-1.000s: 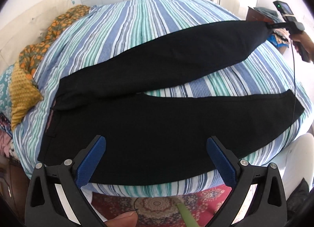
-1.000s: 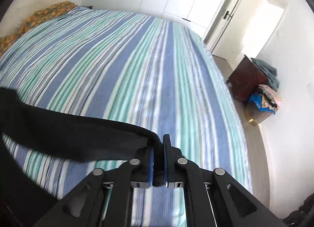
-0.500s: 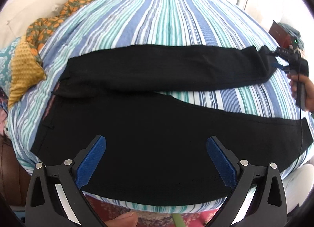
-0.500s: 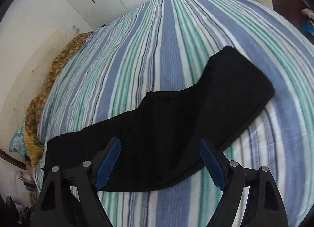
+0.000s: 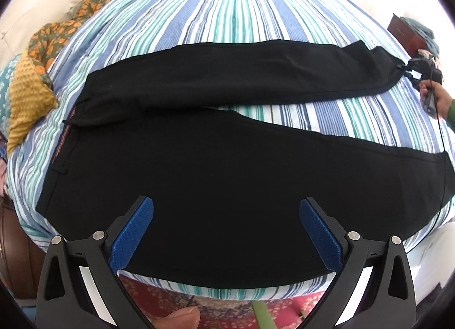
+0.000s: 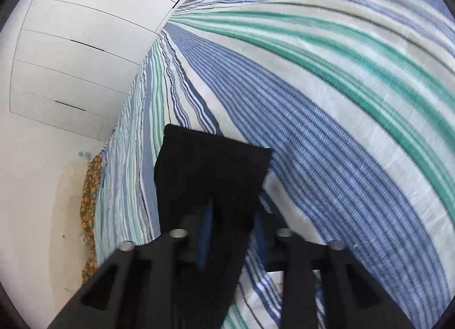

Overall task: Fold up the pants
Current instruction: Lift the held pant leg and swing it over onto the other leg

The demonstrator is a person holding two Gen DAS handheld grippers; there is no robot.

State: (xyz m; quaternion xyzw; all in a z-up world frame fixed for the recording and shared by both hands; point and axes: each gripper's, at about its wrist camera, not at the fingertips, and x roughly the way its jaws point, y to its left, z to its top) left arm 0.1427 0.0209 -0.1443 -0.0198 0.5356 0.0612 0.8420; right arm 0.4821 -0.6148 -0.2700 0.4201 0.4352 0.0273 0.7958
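Black pants (image 5: 221,158) lie spread on the striped bed (image 5: 233,7), waistband at the left, both legs running to the right in a narrow V. My left gripper (image 5: 226,232) is open and empty, hovering above the near leg by the bed's front edge. My right gripper (image 5: 409,68) is at the hem of the far leg at the right. In the right wrist view the gripper (image 6: 230,232) is partly closed around that hem (image 6: 210,175), with a gap still between the blue pads.
Orange-patterned and mustard cushions (image 5: 31,93) lie at the bed's left end. A red patterned rug (image 5: 227,304) is on the floor below the front edge. A dark wooden cabinet with clothes (image 5: 409,33) stands at the far right. White wardrobes (image 6: 71,44) line the wall.
The right gripper laid the far leg down flat on the bed, opened, then dropped low at the hem and narrowed its jaws. The left gripper stayed open, moving slightly over the pants.
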